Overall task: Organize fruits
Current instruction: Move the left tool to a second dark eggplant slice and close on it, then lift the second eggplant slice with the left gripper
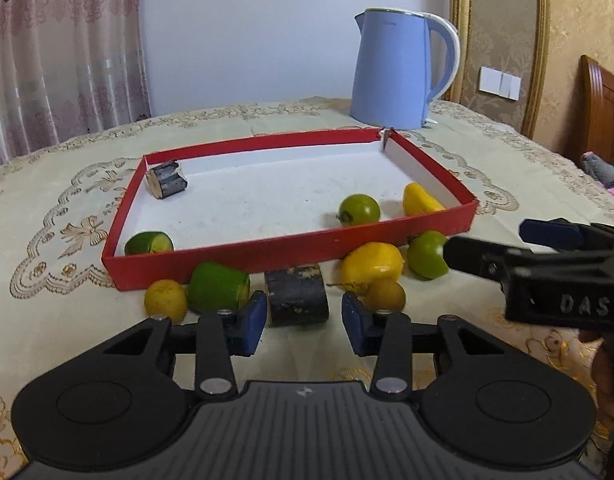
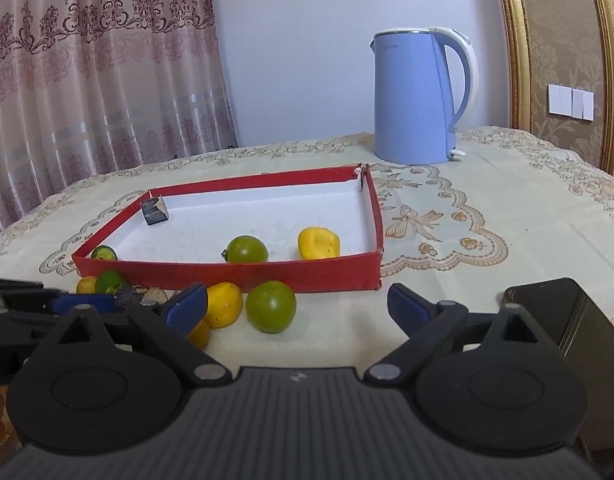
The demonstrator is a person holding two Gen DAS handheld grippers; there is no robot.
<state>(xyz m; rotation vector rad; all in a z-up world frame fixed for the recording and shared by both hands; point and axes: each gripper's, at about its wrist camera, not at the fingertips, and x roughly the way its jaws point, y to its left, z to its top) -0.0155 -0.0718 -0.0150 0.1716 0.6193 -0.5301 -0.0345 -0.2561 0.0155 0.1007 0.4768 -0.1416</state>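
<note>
Curtained window and pale wall back an embroidered tablecloth (image 1: pixel 67 184), on which a shallow red tray (image 1: pixel 235 254) serves as the landmark; a blue kettle (image 1: pixel 399 72) stands behind its far right corner.

Inside the tray: a dark cane piece (image 1: pixel 167 180) in the far left corner, a cut green fruit (image 1: pixel 149 243) in the near left corner, a whole green fruit (image 1: pixel 359 209) and a yellow fruit (image 1: pixel 421 200) toward the near right. These appear already sorted.

Outside, along the tray's near wall, the unsorted pieces lie in a row: a small yellow fruit (image 1: pixel 165 300), a green cut piece (image 1: pixel 219 286), a dark cane segment (image 1: pixel 297 296), a larger yellow fruit (image 1: pixel 373 262) with a small one (image 1: pixel 385 295) in front, and a green fruit (image 1: pixel 427 254).

The left gripper (image 1: pixel 303 322) straddles the dark cane segment, its blue pads standing narrowly to either side; a sliver of gap shows at each, so no pinch is evident, and this piece is judged its next pick. The right gripper (image 2: pixel 297 306) has its jaws spread wide and empty, aimed near the green fruit before the tray's near wall, probably readying a second pick. A dark box (image 2: pixel 567 320) sits right of the tray.
</note>
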